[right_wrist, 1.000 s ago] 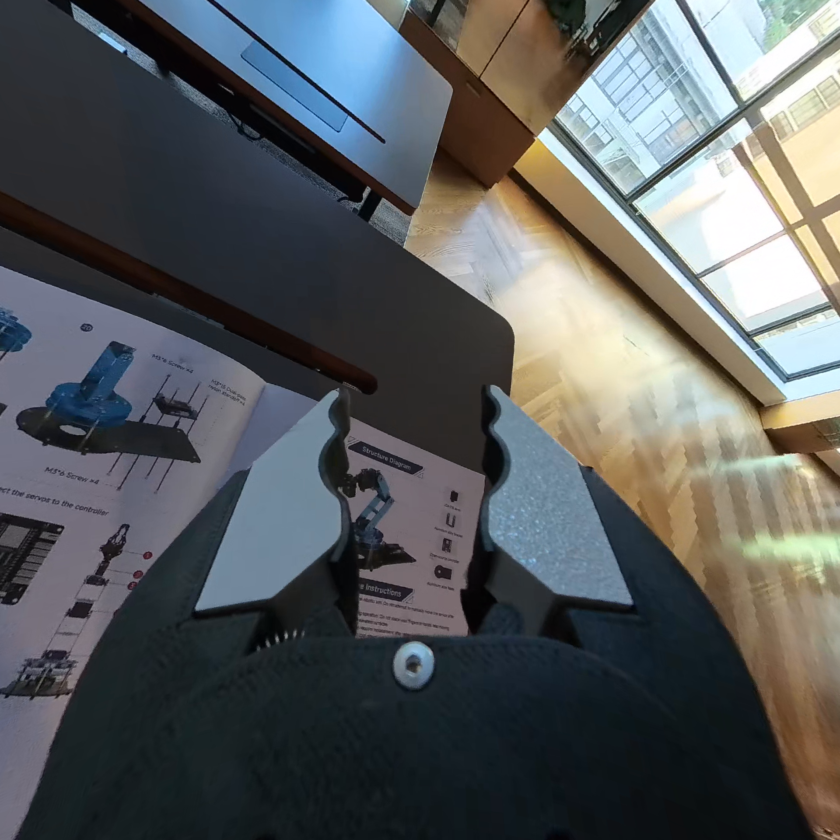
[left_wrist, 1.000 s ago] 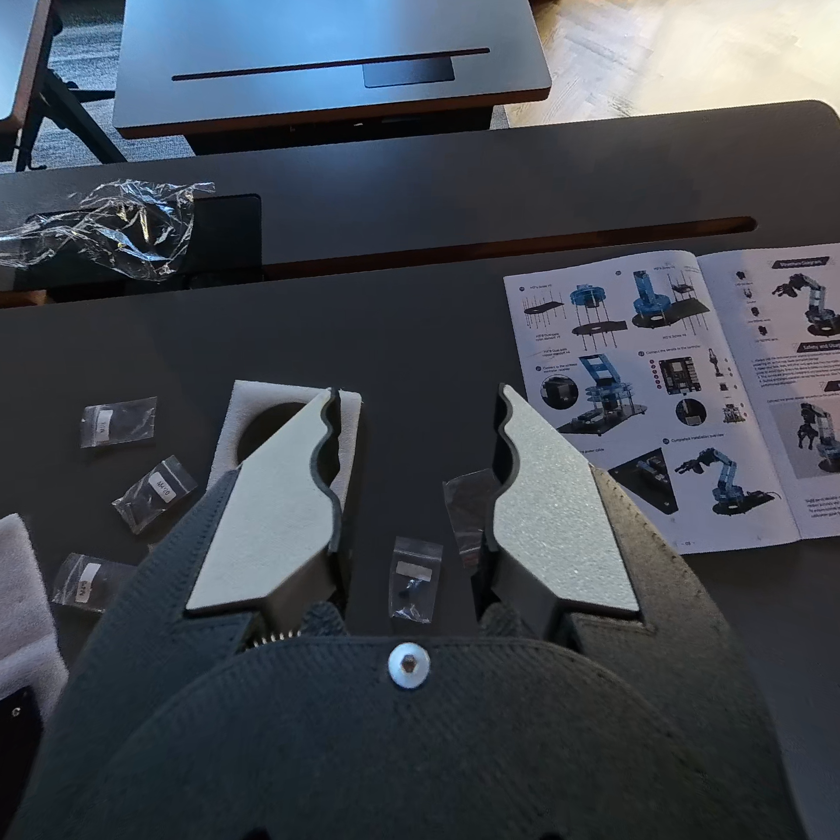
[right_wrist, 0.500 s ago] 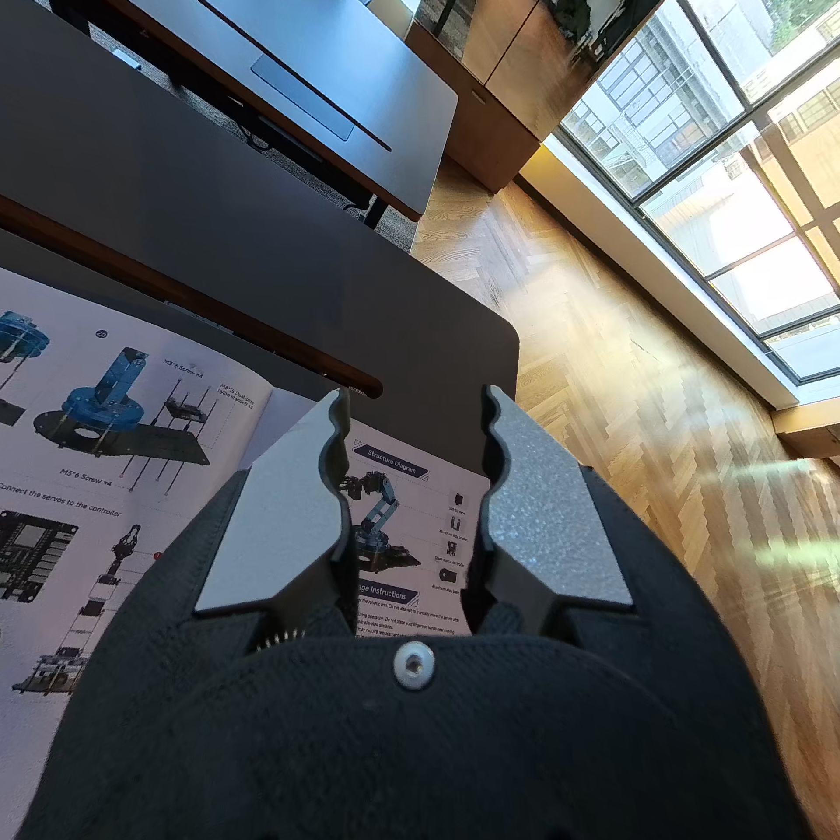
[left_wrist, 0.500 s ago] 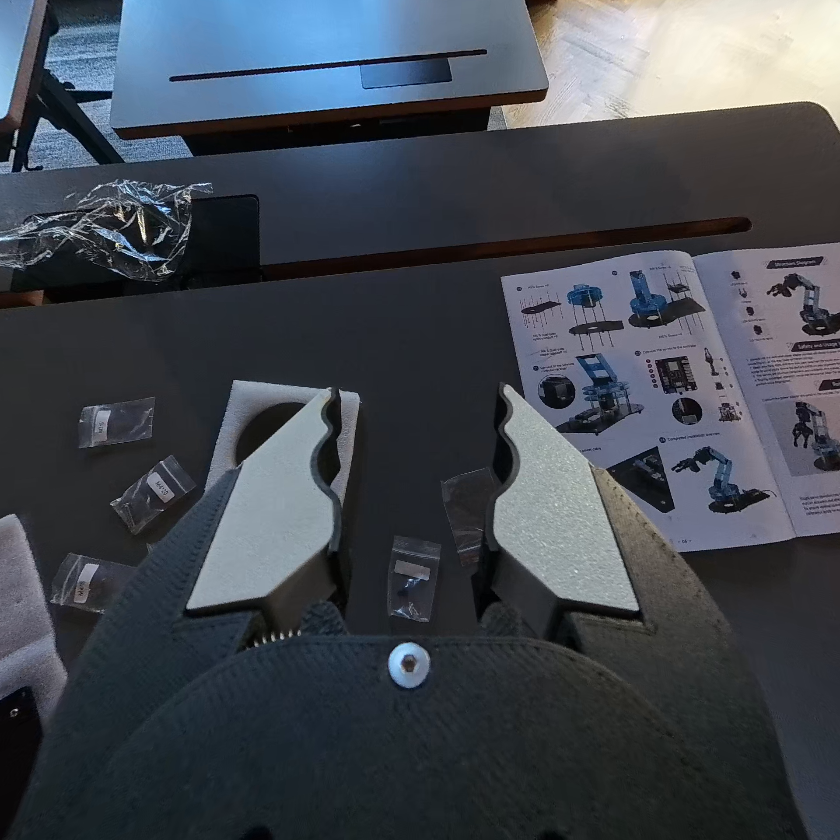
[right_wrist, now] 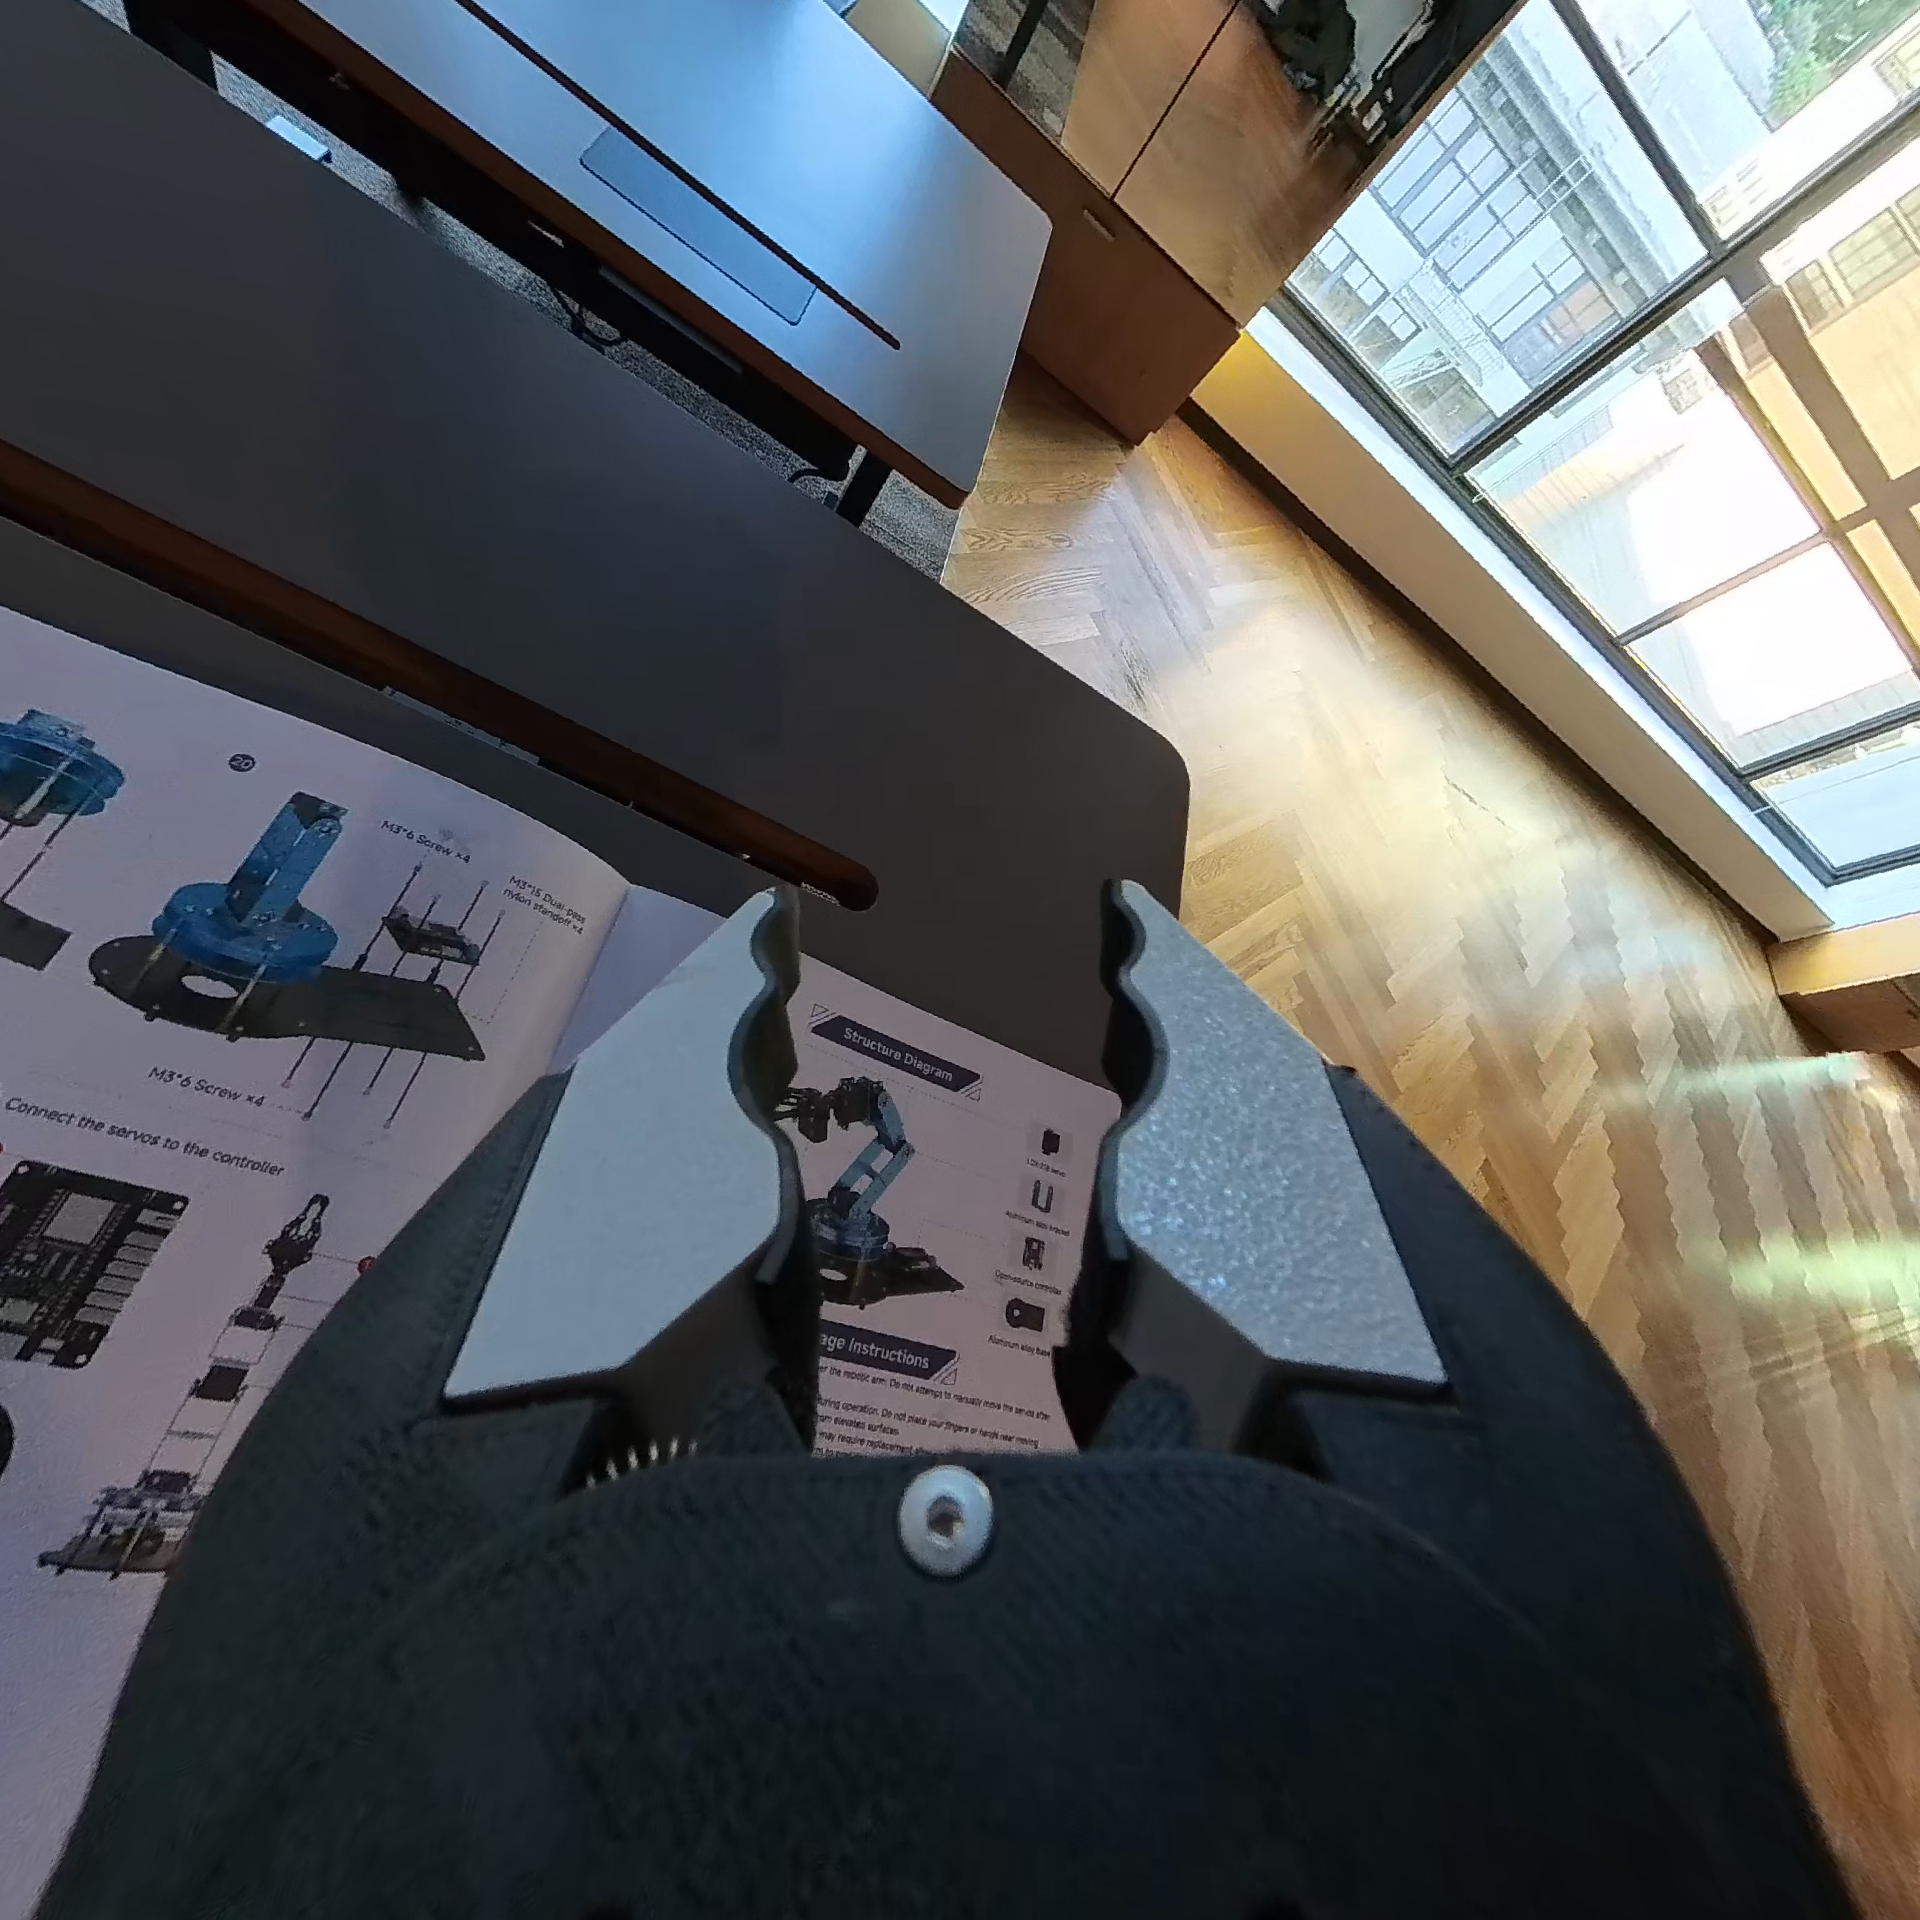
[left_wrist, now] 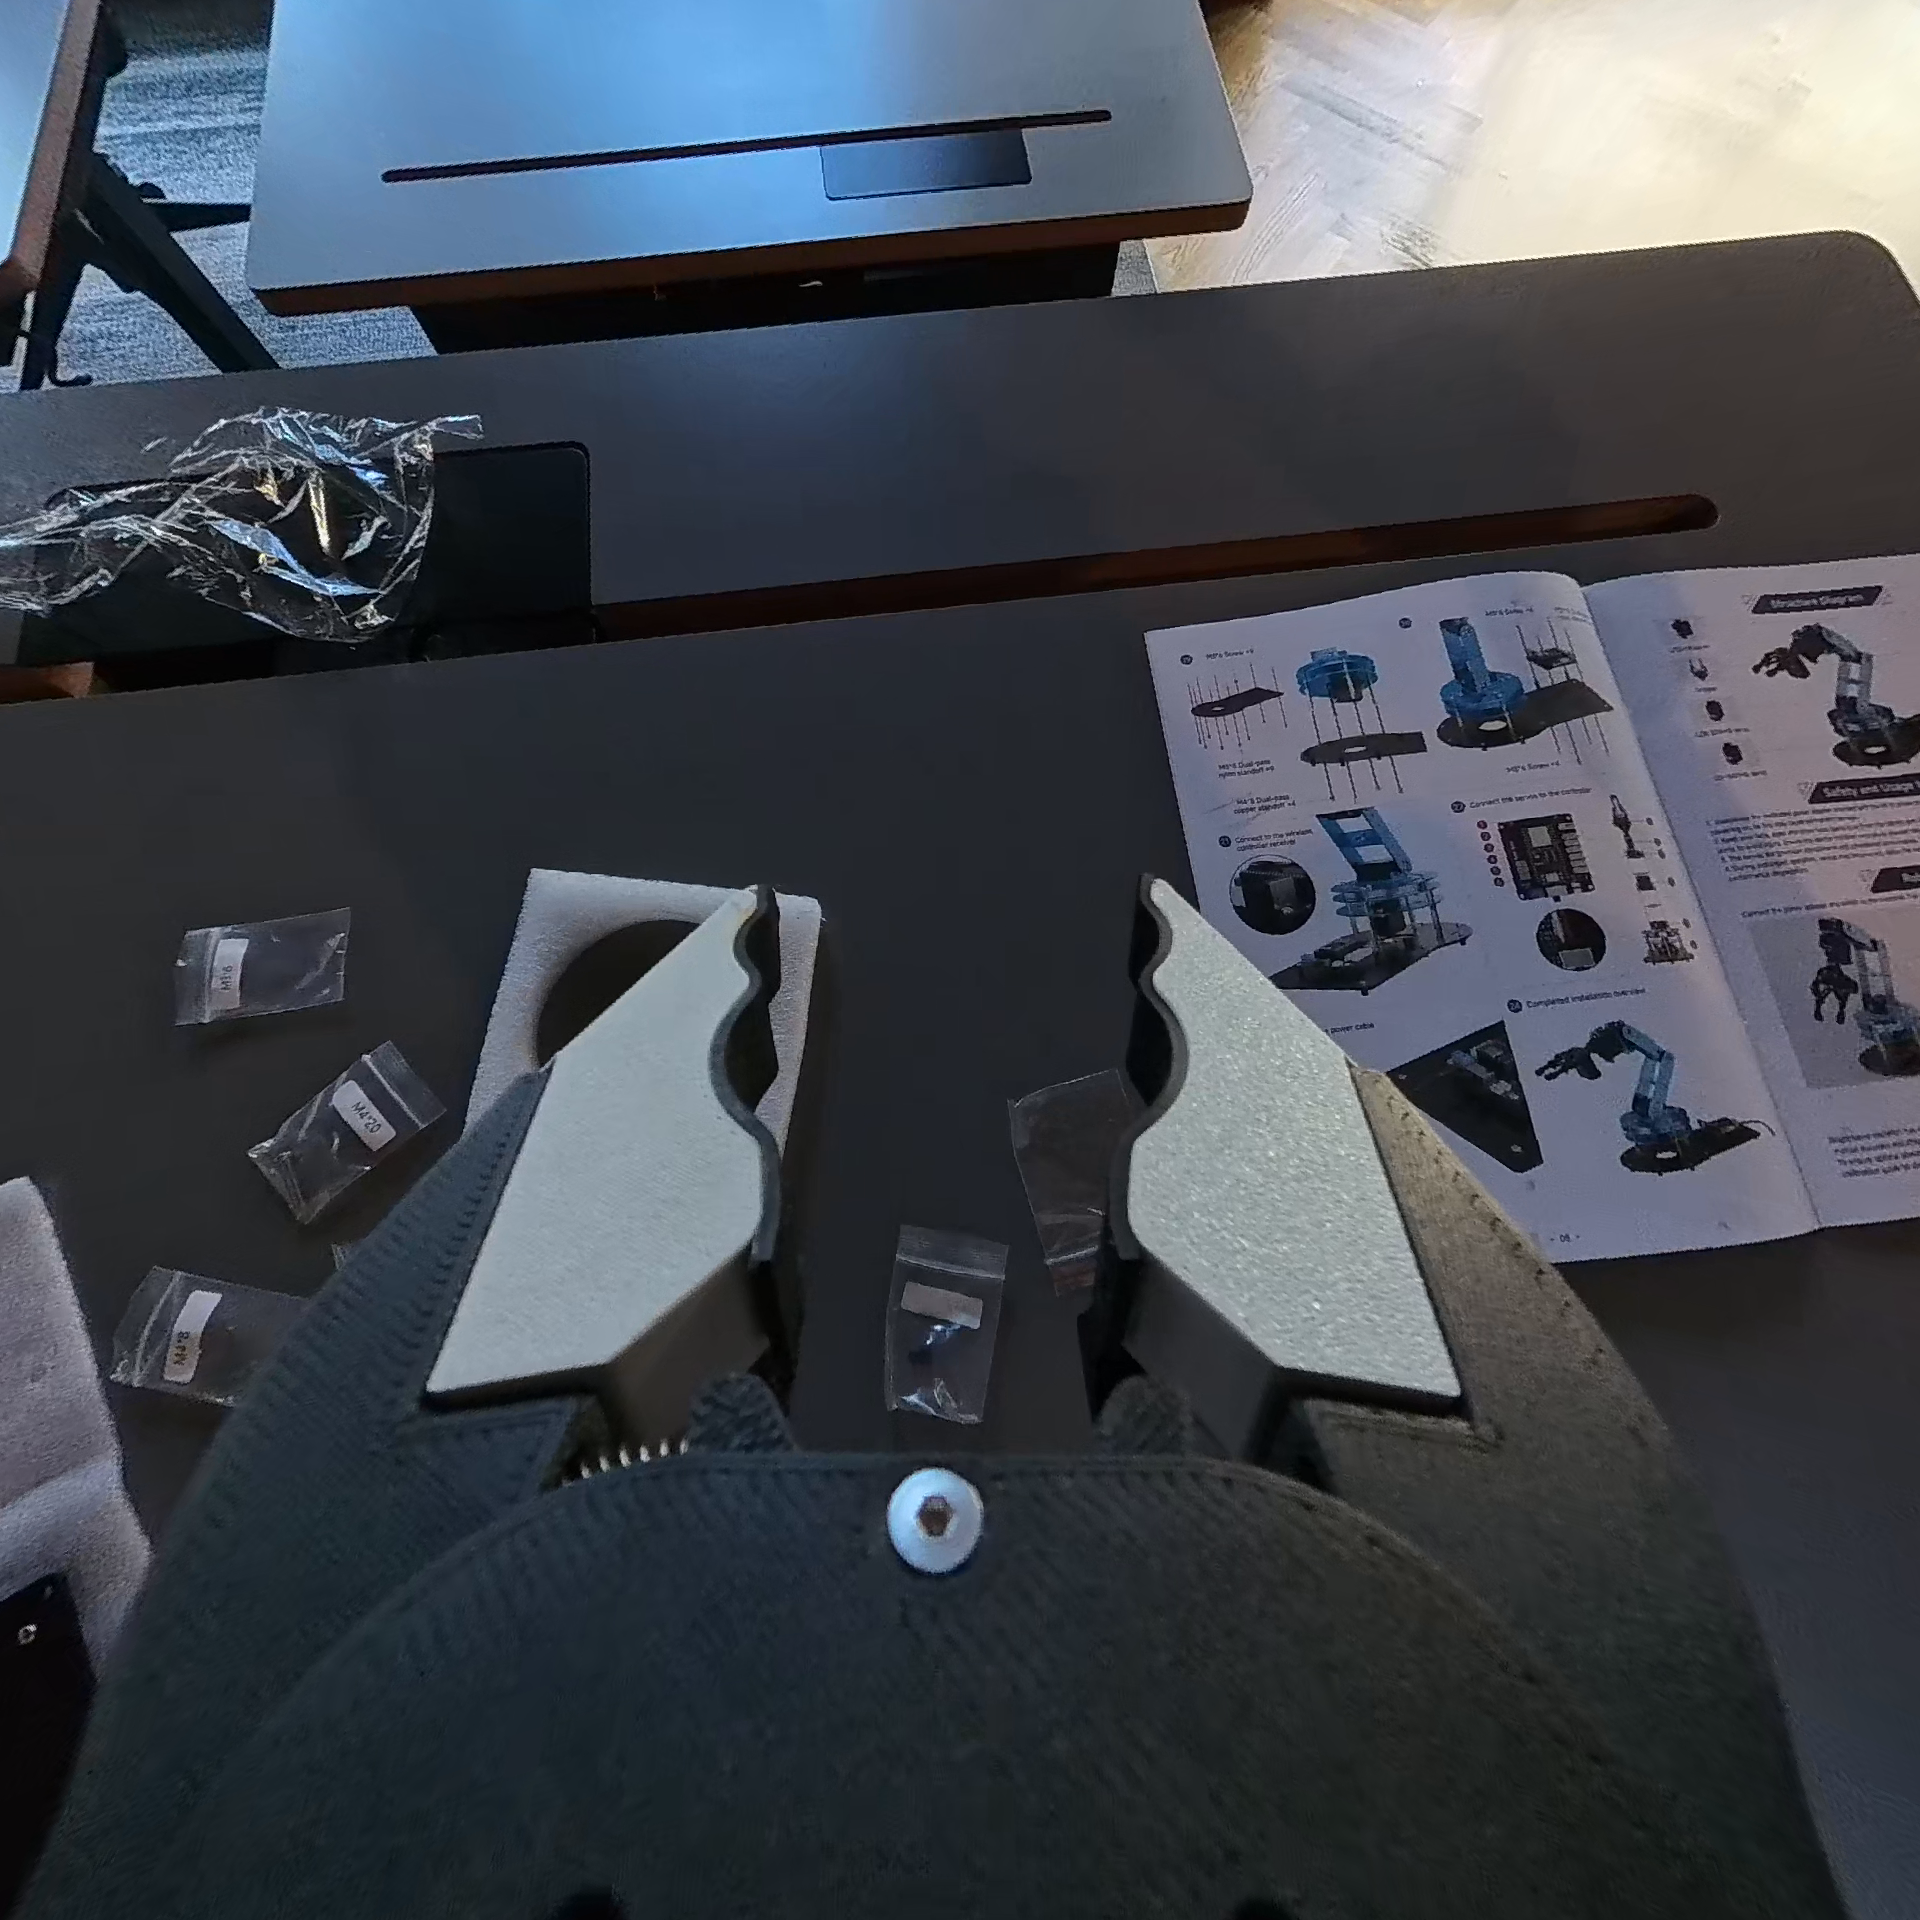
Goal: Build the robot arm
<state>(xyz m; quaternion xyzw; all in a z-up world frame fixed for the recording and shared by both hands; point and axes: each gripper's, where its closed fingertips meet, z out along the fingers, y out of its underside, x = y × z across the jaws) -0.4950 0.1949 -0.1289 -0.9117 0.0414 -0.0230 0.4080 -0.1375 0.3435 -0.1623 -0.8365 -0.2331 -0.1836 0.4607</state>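
Observation:
My left gripper (left_wrist: 956, 904) is open and empty above a dark desk (left_wrist: 935, 769). Below, between its fingers, lies a small clear bag with dark screws (left_wrist: 940, 1335), and another clear bag (left_wrist: 1060, 1153) lies by the right finger. A white foam block with a round hole (left_wrist: 582, 935) sits under the left finger. An open instruction booklet (left_wrist: 1507, 894) lies to the right. My right gripper (right_wrist: 951, 904) is open and empty, held over the same booklet (right_wrist: 312, 987) near the desk's right corner.
Three more small labelled bags (left_wrist: 260, 966) (left_wrist: 343, 1143) (left_wrist: 187, 1345) lie at the left, with a foam piece (left_wrist: 42, 1444) at the edge. Crumpled clear wrap (left_wrist: 229, 520) lies at the back left. Another desk (left_wrist: 727, 156) stands behind. Wooden floor (right_wrist: 1455, 935) and a window (right_wrist: 1662, 312) lie right. The left tips stand about 35 centimeters off the foam piece (left_wrist: 42, 1444).
The left view barely shifts. The right gripper has drifted, so the booklet and desk corner sit slightly lower and more to the right in its view. Both jaws stay open.

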